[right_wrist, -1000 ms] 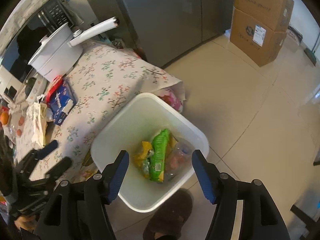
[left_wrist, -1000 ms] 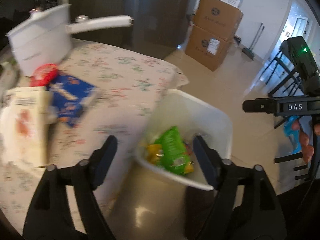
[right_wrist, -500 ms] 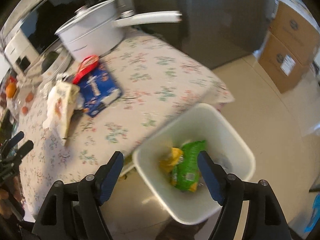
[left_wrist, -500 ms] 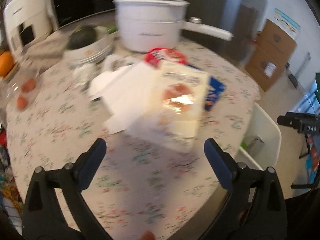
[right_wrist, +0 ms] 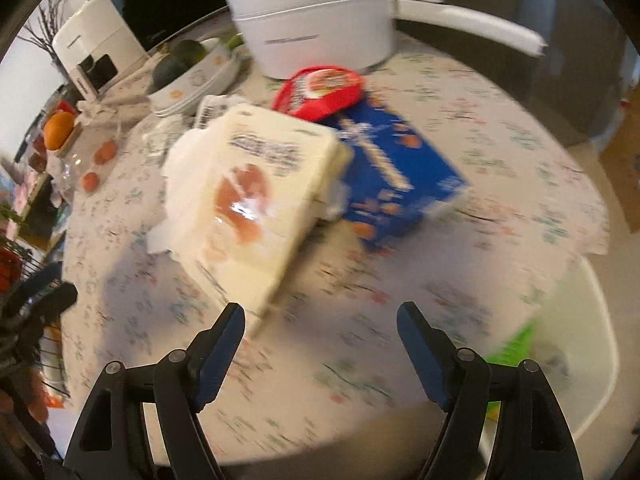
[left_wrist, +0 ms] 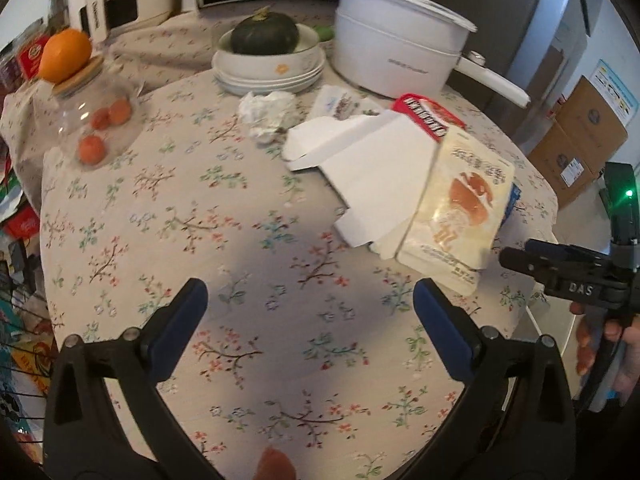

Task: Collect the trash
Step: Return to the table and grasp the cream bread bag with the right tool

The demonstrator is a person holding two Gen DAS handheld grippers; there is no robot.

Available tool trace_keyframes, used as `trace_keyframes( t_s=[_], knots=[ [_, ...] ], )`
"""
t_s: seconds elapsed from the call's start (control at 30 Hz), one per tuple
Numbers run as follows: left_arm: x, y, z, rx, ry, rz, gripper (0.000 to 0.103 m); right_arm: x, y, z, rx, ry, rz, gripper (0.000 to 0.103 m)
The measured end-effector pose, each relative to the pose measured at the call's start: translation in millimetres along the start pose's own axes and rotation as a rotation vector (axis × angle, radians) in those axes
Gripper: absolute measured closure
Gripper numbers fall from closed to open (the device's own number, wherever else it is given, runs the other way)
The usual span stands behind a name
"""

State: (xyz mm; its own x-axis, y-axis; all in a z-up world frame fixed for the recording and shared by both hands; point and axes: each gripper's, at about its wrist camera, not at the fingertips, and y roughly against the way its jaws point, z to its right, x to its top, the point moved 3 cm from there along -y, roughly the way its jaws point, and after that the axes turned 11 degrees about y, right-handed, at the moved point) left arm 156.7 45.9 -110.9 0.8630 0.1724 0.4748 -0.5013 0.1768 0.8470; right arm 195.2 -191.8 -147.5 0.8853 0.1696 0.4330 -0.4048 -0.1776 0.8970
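Both hand-held grippers hang released and empty over a floral-clothed counter (left_wrist: 168, 216) strewn with packaging. In the left wrist view, the left hand-held gripper (left_wrist: 310, 308) faces a heap at right of frame: a cream pouch (left_wrist: 460, 208) lying on flattened white cartons (left_wrist: 360, 160), with a red wrapper (left_wrist: 428, 114) and a crumpled tissue (left_wrist: 266, 110) above it. In the right wrist view, blurred by motion, the right hand-held gripper (right_wrist: 320, 328) hovers with its left finger just beside the pouch's (right_wrist: 248, 196) near corner; a blue box (right_wrist: 396, 180) lies touching the pouch at centre right, the red wrapper (right_wrist: 320, 88) above it. The white bin (right_wrist: 576, 360), already holding a green packet (right_wrist: 516, 344), sits at lower right, off the counter's edge. The step in hand appears to be the approach to the next piece of trash. The next move likely calls for closing on the pouch's edge, then carrying it to the bin.
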Motion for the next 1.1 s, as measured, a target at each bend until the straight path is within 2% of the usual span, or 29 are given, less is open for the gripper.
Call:
trace_keyframes(
  t_s=[0.1, 0.4, 0.5, 0.6, 0.67, 0.73, 0.9, 1.1],
  knots=[
    [1.7, -4.6, -13.0, 0.026, 0.028, -0.025, 0.001, 7.7, -14.2, -7.8, 0.025, -0.009, 0.005, 0.023],
    [2.5, -0.9, -41.4, -0.003, 0.119, -0.042, 0.001, 26.0, -40.3, -10.0, 0.050, -0.043, 0.041, 0.023],
    [3.1, -0.6, -45.0, -0.009, 0.130, -0.042, 0.001, 27.5, -42.9, -5.2, 0.082, -0.081, 0.051, 0.027],
    [3.4, -1.5, -44.1, -0.010, 0.129, -0.044, 0.001, 27.7, -42.3, -0.6, 0.157, -0.129, 0.059, 0.050],
    [3.2, -1.3, -41.9, -0.012, 0.129, -0.045, 0.001, 28.9, -40.8, -1.3, 0.195, -0.140, 0.058, 0.076],
    [3.2, -1.2, -38.8, -0.015, 0.125, -0.045, 0.001, 31.1, -35.0, -3.9, 0.226, -0.125, 0.062, 0.089],
    [5.8, -0.6, -34.6, -0.029, 0.121, -0.034, 0.001, 34.3, -6.5, -16.1, 0.215, -0.031, 0.092, 0.094],
    [9.3, -8.2, -25.2, -0.070, 0.139, -0.047, 0.001, 23.1, 19.5, -23.0, 0.235, 0.019, 0.072, 0.096]
  ],
)
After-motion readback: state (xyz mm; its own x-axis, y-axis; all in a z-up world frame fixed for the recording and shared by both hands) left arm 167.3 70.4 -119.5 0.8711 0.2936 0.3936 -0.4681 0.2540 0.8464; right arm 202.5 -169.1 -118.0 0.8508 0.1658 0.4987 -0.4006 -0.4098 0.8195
